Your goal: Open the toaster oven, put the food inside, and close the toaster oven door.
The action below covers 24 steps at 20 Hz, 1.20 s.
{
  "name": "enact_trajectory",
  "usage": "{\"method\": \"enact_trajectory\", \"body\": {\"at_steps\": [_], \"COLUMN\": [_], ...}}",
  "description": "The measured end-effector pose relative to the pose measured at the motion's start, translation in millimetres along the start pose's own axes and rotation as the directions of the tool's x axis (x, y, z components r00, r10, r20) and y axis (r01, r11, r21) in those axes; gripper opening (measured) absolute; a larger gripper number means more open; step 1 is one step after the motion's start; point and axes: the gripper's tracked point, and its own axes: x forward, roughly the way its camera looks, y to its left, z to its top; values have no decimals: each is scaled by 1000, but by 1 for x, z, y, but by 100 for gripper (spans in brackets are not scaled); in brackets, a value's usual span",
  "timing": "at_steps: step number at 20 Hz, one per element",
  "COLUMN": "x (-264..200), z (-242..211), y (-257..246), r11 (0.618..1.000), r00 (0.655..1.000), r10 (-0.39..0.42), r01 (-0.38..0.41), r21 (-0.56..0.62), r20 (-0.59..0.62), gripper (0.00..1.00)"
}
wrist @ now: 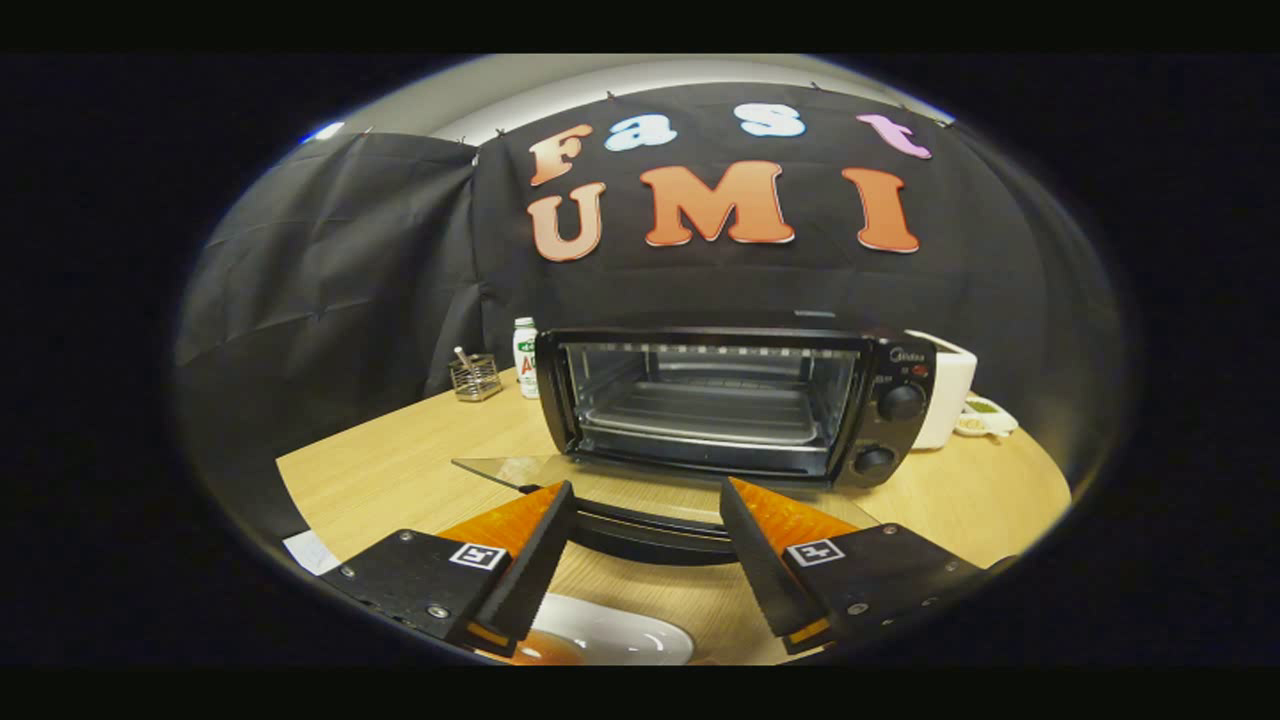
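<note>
A black toaster oven (735,405) stands on the wooden table (400,470) with its glass door (640,495) folded down flat toward me. Its cavity shows a metal tray (705,420) on the rack. The door's dark handle (650,535) lies just ahead of my fingertips. My gripper (648,490) is open, its two orange-and-black fingers spread wide on either side of the handle, with nothing held. A white plate (610,635) lies below and between the fingers; an orange-brown bit at its near edge could be the food.
Left of the oven are a white bottle (525,357) and a small wire holder (474,377). A white appliance (945,395) and a small white dish (985,417) sit to its right. A paper slip (312,551) lies near the table's left edge.
</note>
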Motion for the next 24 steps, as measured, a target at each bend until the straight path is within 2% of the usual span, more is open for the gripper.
{"method": "enact_trajectory", "body": {"at_steps": [3, 7, 10, 14, 16, 17, 21, 24], "x": [2, 8, 6, 0, -6, -10, -36, -53], "z": [-27, -56, -54, -50, -52, -51, -30, -38], "y": [-3, -16, -21, -28, -32, -34, -16, 9], "r11": [996, 995, 997, 996, 995, 995, 1000, 996], "r00": [996, 986, 990, 992, 992, 993, 1000, 999], "r10": [21, -10, -25, -44, -67, -73, -23, 47], "r01": [-14, 26, 34, 52, 74, 79, 23, -45], "r21": [83, 98, 67, 70, 64, 56, 3, -76], "r20": [-88, -169, -142, -116, -106, -96, 14, 12], "gripper": [86, 85, 79, 79, 81, 85, 89, 93]}}
